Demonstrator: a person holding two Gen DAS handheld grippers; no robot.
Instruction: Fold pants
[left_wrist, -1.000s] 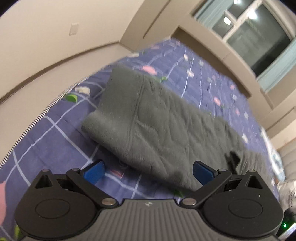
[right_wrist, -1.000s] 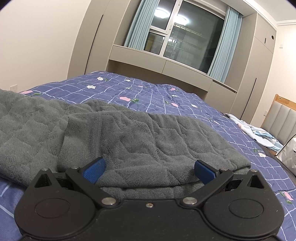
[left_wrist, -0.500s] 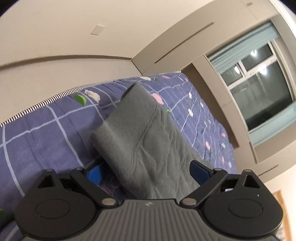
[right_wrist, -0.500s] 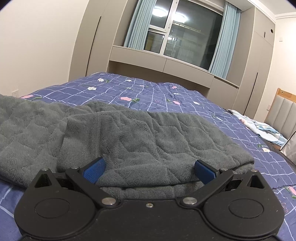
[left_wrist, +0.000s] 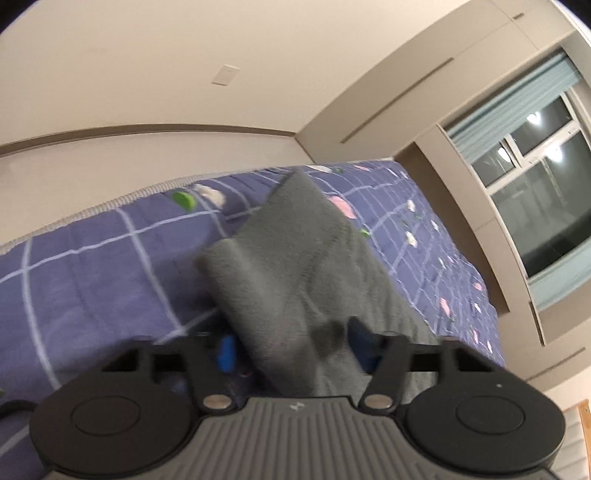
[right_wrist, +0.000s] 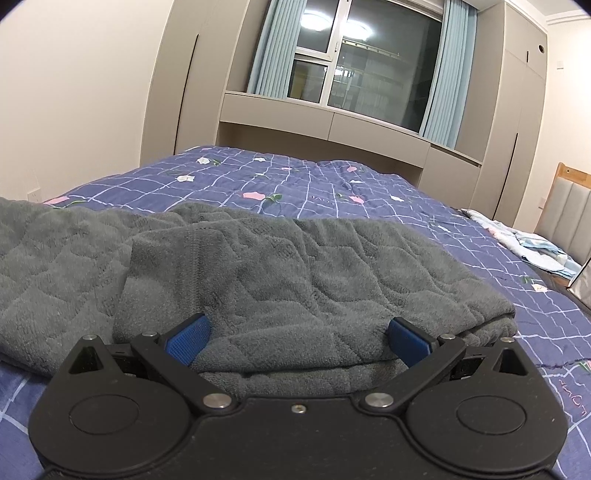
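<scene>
Looks maybe halfway: the gray pants (right_wrist: 258, 266) lie on the blue checked bed (right_wrist: 332, 184) with 1 layer already doubled over another, filling the middle and left of the right wrist view, so I'd guess another fold or 2 plus smoothing is left. Right gripper (right_wrist: 297, 338) sits at the near edge of the fabric with its fingers spread wide apart, holding nothing. In the blurry left wrist view the pants' (left_wrist: 295, 258) long axis runs from bottom center up toward the wall, and the left gripper (left_wrist: 291, 343) has fabric between its narrowed fingers, though I can't tell if it's actually clamped.
</scene>
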